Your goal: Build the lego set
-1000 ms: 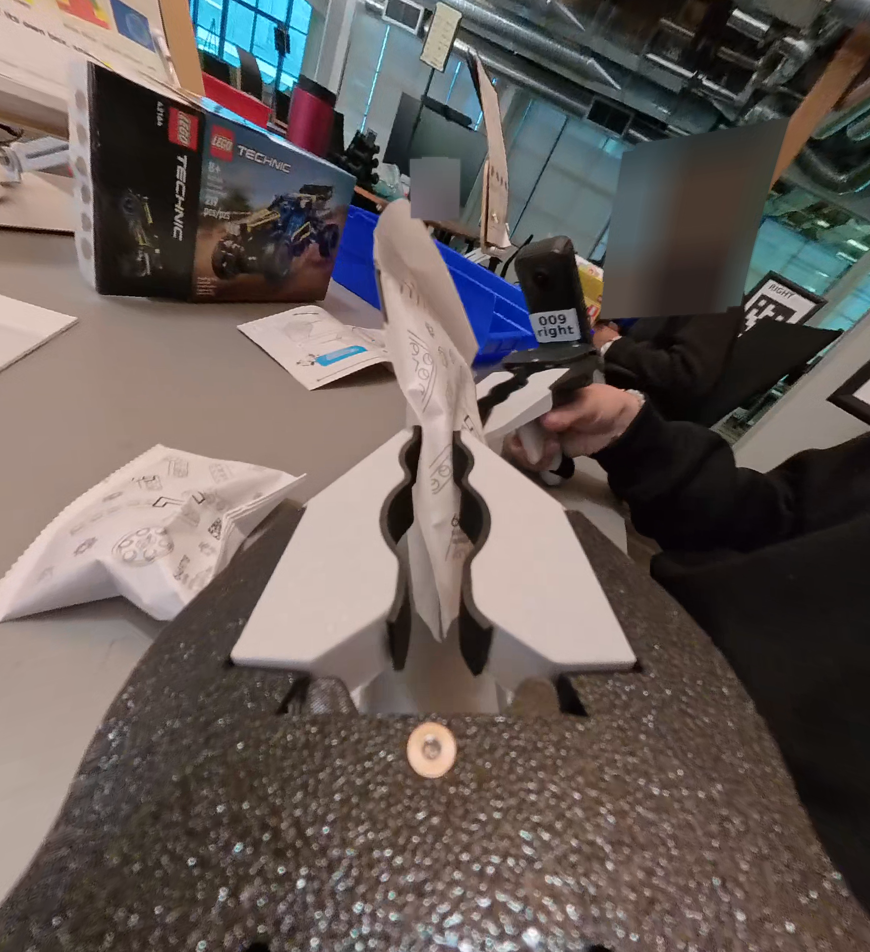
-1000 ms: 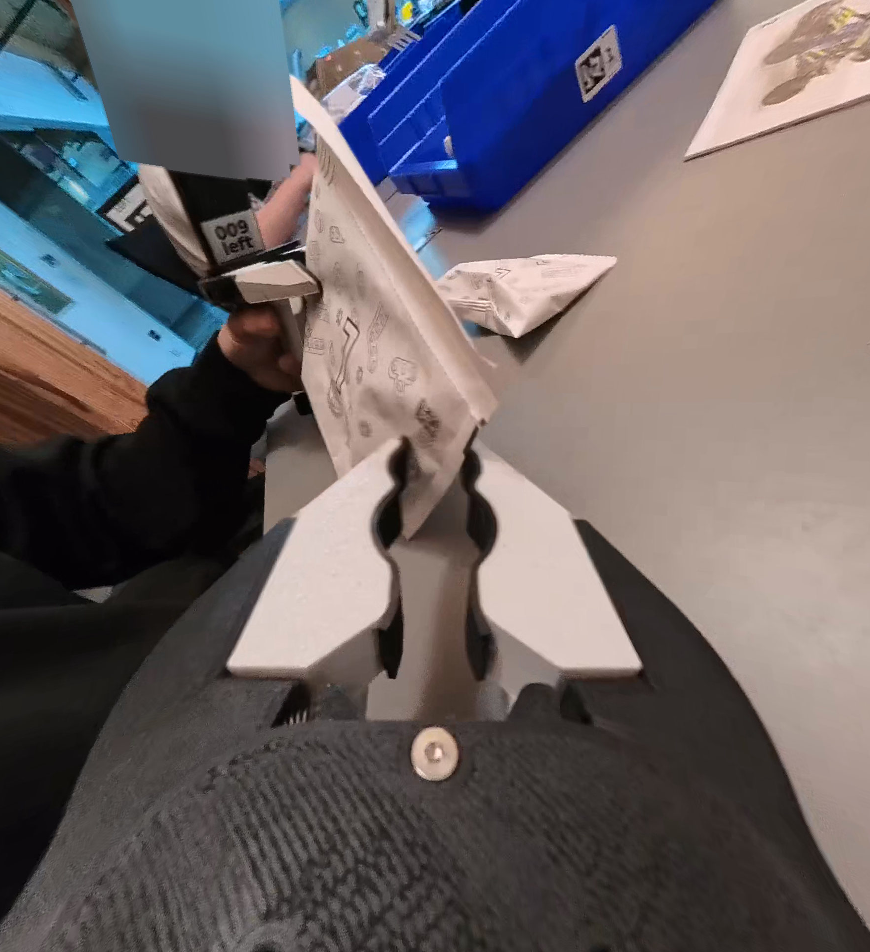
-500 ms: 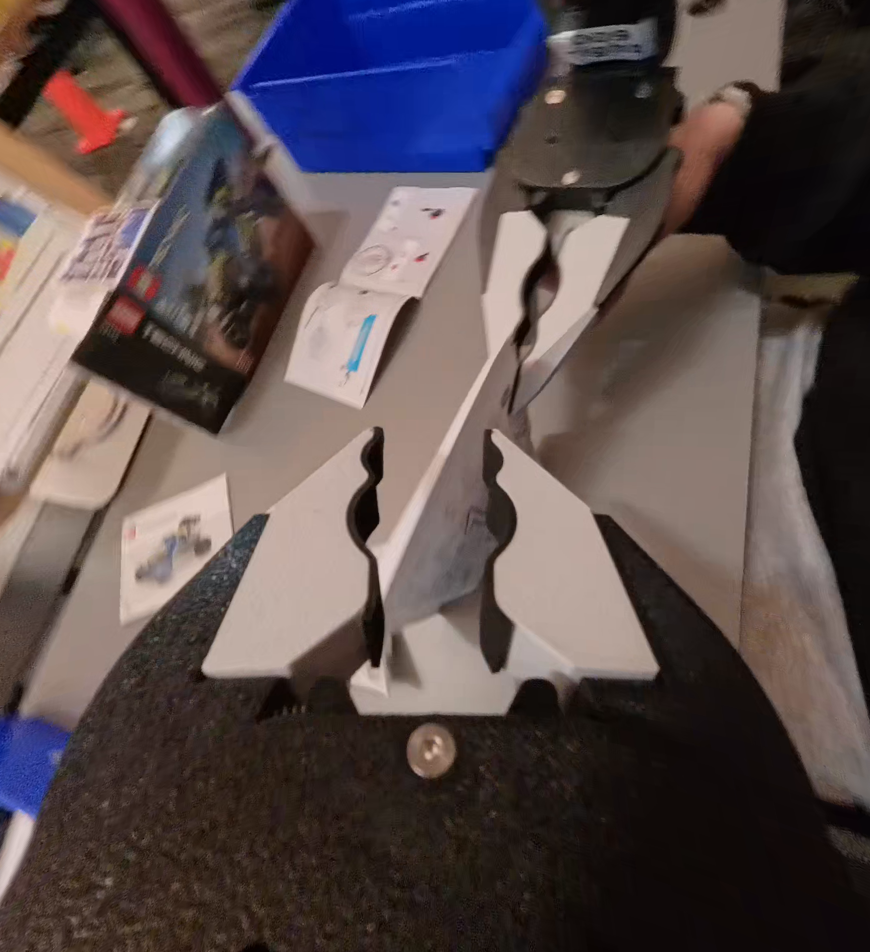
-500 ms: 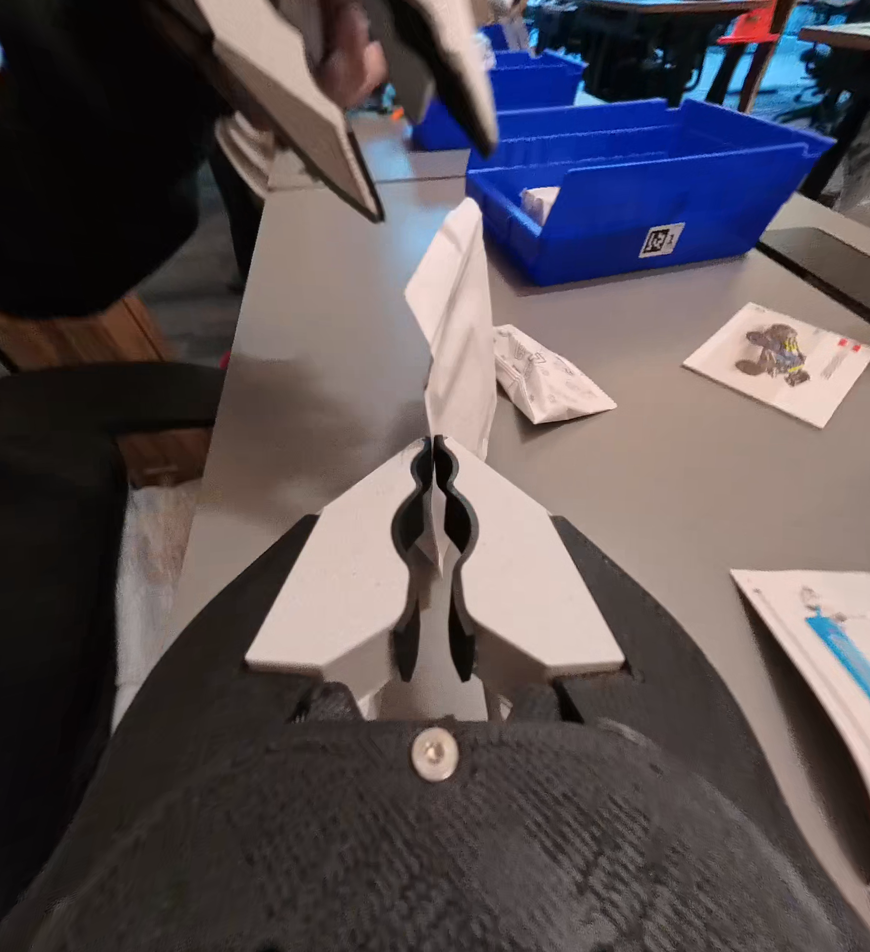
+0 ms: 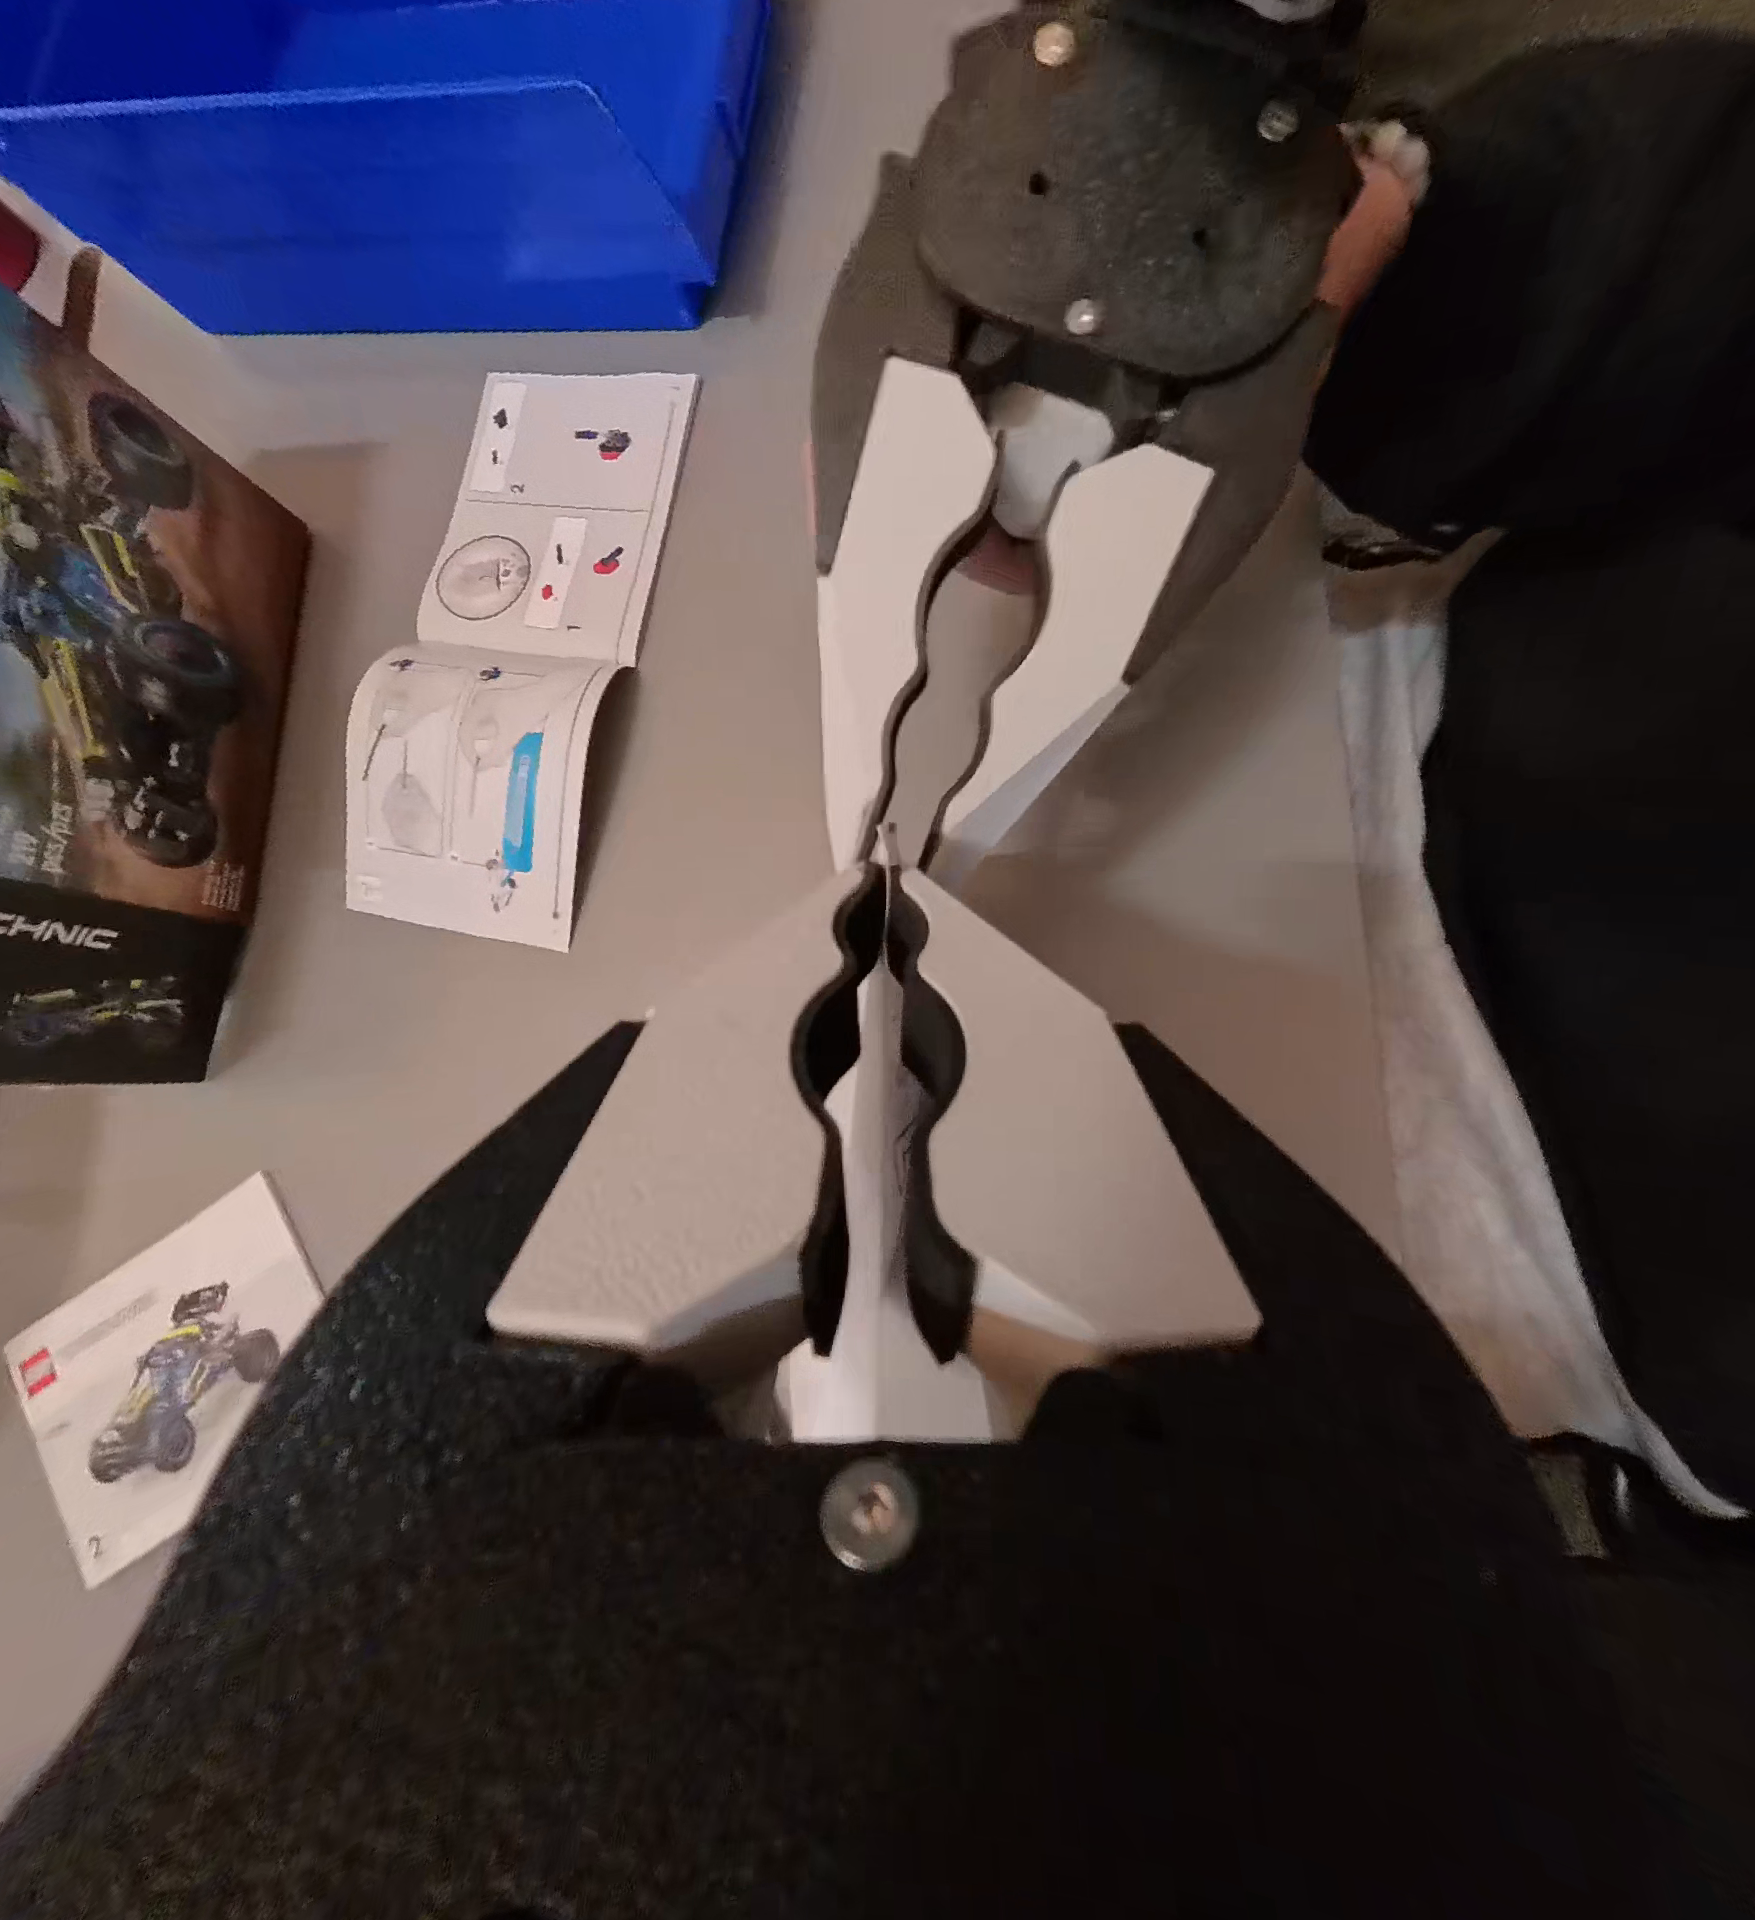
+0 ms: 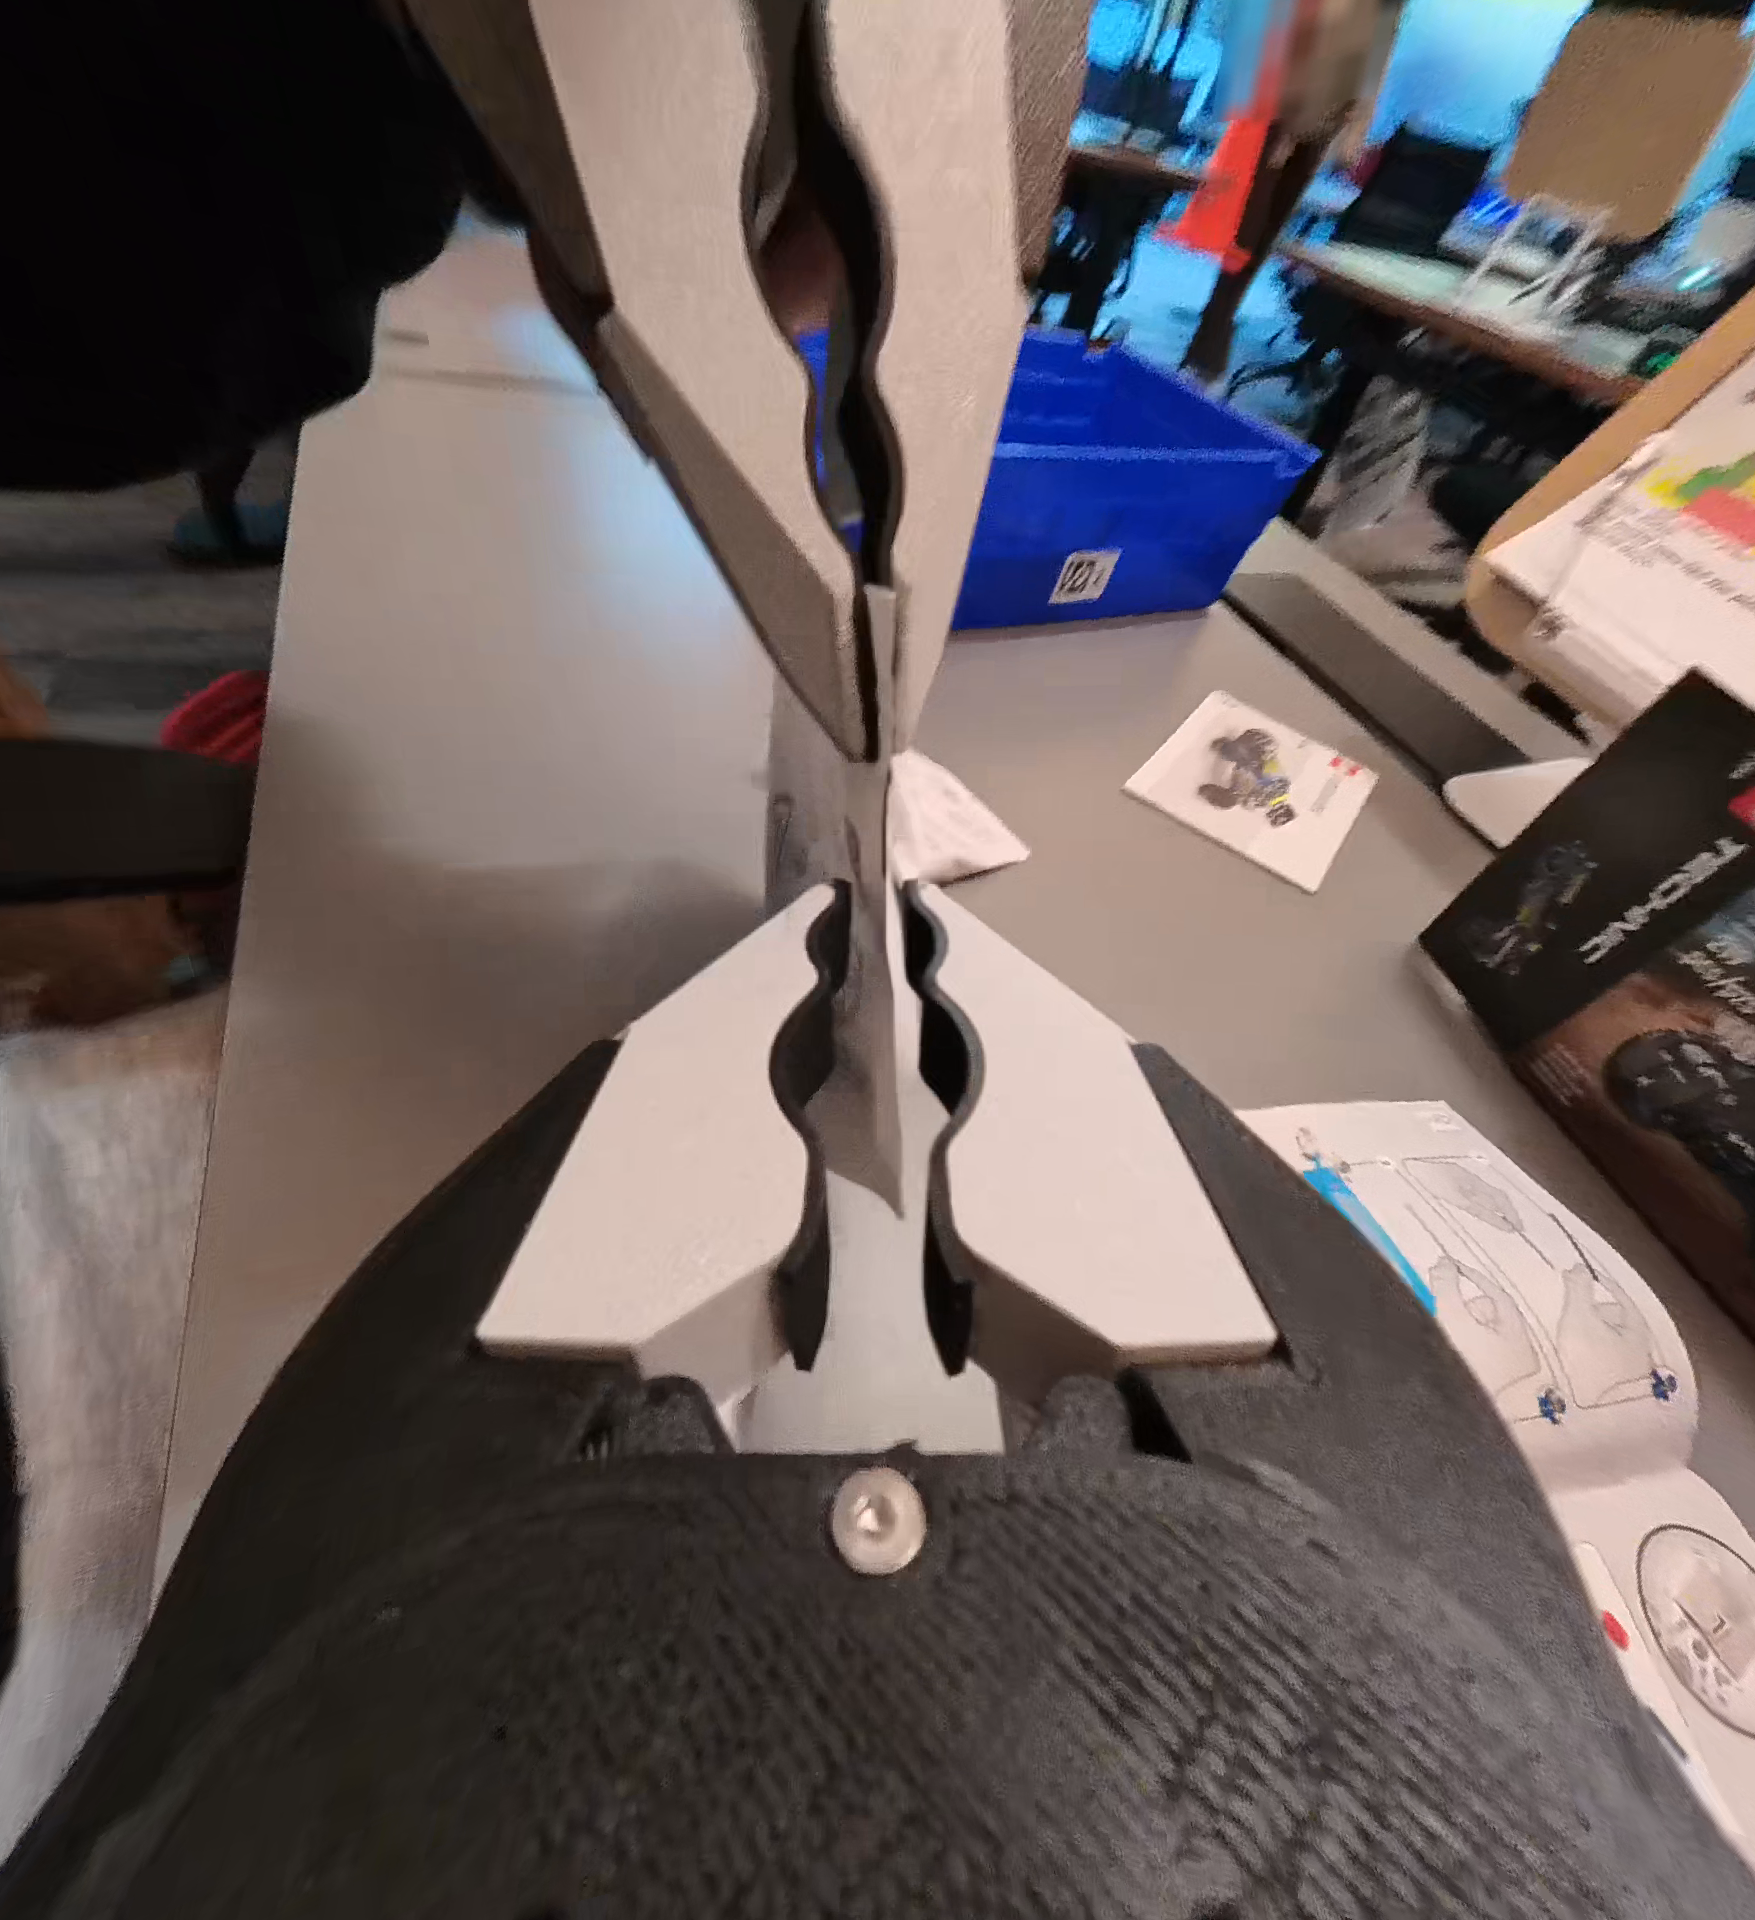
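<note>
A white printed paper bag (image 5: 881, 1101) hangs edge-on between my two grippers above the grey table (image 5: 385, 1039). My left gripper (image 5: 881, 883) is shut on one end of the bag. My right gripper (image 6: 870, 894) faces it tip to tip, with its jaws closed narrowly on the other end of the bag (image 6: 873, 1039). In the left wrist view the right gripper (image 5: 899, 831) comes in from the top. In the right wrist view the left gripper (image 6: 873, 727) comes down from above. The bag's contents are hidden.
A Lego box (image 5: 73, 675) (image 6: 1683, 987) lies at the side. An open instruction booklet (image 5: 520, 665) (image 6: 1527, 1299), a small booklet (image 5: 156, 1361) (image 6: 1252, 790) and a second paper bag (image 6: 956, 831) lie nearby. A blue bin (image 5: 333, 156) (image 6: 1112, 468) stands farther back. A person's black sleeve (image 5: 1631, 312) is at the table edge. Less than 4 cm separates the two grippers' tips.
Both grippers have tilted down over the table and now meet tip to tip. The left gripper, open around the bag half a second ago, has closed on it. The bag now shows edge-on.
</note>
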### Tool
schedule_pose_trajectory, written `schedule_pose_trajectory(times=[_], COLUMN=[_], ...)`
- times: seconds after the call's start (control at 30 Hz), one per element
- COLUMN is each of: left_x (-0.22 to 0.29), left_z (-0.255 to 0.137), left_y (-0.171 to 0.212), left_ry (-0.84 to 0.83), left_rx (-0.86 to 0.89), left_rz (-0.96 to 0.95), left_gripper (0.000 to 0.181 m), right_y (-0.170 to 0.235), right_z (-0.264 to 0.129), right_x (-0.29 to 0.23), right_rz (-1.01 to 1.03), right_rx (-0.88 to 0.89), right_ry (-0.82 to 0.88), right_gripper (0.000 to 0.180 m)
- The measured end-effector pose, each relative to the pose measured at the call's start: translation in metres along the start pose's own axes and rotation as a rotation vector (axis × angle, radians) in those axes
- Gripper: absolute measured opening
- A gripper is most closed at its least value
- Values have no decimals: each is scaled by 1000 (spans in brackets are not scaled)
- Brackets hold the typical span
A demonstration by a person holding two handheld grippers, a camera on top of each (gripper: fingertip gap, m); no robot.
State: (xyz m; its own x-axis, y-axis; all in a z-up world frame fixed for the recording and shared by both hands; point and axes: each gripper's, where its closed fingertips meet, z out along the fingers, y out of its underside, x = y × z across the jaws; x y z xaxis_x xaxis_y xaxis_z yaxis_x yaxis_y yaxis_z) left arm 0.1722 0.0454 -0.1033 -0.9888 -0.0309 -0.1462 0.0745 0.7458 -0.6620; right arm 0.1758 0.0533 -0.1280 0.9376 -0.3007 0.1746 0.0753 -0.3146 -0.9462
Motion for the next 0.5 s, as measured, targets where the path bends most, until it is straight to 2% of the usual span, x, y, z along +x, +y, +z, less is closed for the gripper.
schedule_pose_trajectory(times=[0.03, 0.13, 0.27, 0.3, 0.5], left_x=[0, 10, 14, 14, 12], left_z=[-1, -4, -1, 0, 3], left_y=[0, 0, 1, 0, -1], left_ry=[-9, 20, 23, 24, 6], left_rx=[9, 25, 6, 5, -1], left_rz=[-15, -28, -28, -29, -14], left_gripper=[0, 0, 0, 0, 0], right_y=[-5, -11, -16, -18, -16], right_z=[-2, -6, -5, -6, -6], right_x=[0, -8, -9, -9, -8], right_rz=[9, -7, -75, -81, -57], right_rx=[37, 105, 150, 166, 132], right_ry=[27, 48, 112, 125, 117], right_gripper=[8, 3, 7, 2, 0])
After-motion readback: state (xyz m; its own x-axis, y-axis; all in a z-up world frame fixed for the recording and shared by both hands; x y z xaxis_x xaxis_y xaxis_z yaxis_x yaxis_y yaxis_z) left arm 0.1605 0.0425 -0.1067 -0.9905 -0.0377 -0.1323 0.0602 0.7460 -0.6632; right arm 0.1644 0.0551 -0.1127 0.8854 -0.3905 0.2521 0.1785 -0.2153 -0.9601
